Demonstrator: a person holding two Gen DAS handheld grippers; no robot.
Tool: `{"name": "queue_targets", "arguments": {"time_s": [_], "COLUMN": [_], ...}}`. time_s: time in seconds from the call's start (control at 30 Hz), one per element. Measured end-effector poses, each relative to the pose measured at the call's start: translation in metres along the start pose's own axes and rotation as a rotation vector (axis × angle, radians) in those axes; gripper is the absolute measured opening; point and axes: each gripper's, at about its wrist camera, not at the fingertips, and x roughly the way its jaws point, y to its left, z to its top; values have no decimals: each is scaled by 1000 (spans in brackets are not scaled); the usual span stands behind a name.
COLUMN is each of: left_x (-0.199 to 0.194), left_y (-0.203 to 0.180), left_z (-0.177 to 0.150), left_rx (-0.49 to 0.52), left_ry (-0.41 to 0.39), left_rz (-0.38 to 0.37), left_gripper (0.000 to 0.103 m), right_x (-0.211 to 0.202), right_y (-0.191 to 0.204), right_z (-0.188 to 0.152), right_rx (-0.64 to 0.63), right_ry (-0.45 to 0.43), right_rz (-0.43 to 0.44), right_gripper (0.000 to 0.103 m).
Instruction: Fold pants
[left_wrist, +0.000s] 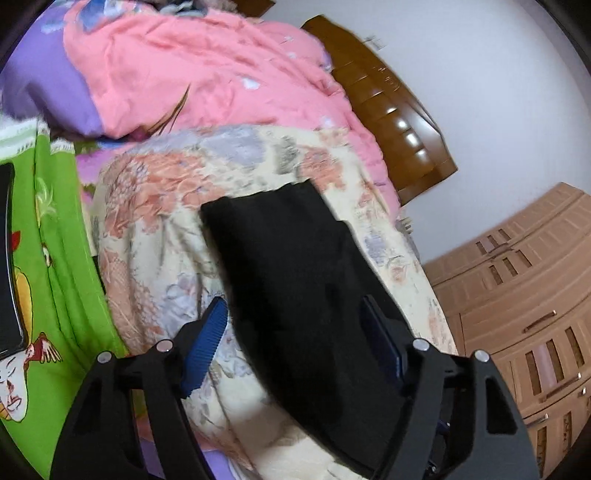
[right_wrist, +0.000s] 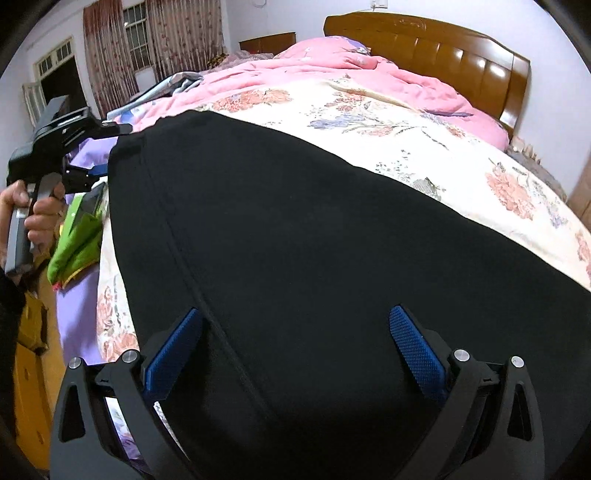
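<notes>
The black fabric pants (right_wrist: 295, 240) lie flat on the floral cream quilt (right_wrist: 424, 147) of the bed, filling the centre of the right wrist view. Both the right tongs (right_wrist: 295, 350) and the left tongs (left_wrist: 295, 332) stand apart over the cloth, gripping nothing. Only the left wrist view shows the tan wooden wardrobe (left_wrist: 517, 295) at lower right; only the right shows a hand (right_wrist: 37, 218) at left.

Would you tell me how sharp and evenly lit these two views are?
Left wrist view: motion-blurred, the pants a featureless black; glare on the headboard. Right wrist view: sharper, the pants' seam readable, glare on the headboard. Both bend straight lines strongly toward the edges.
</notes>
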Motion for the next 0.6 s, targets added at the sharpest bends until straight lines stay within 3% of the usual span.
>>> {"name": "queue_targets", "arguments": {"time_s": [0.1,0.2,0.37,0.47,0.5,0.53,0.6], "left_x": [2,-1,13,22,20,19,14], "left_y": [5,0,1,15,16,15,9], "left_z": [1,1,5,8,8,9,8], "left_rx": [-2,-1,9,-43,-57,-60,-31], "left_ry": [0,-14,2,-6,-17,-29,-50], "left_rz": [-43,-43,-4,-74,-98,-108,-72], "left_gripper": [72,57,60,61,58,42,30], "right_x": [1,1,2,2,2,2,2], "right_y": [-2,-2,1,2,2,2,0], "right_z": [0,1,0,0,0,0,1], "right_rx": [8,10,-5,-8,-9,-9,-3], "right_ry": [-4,-3,-1,0,2,4,10], "right_rz": [9,13,2,5,11,18,42], "right_gripper": [98,98,98,98,98,98,99]}}
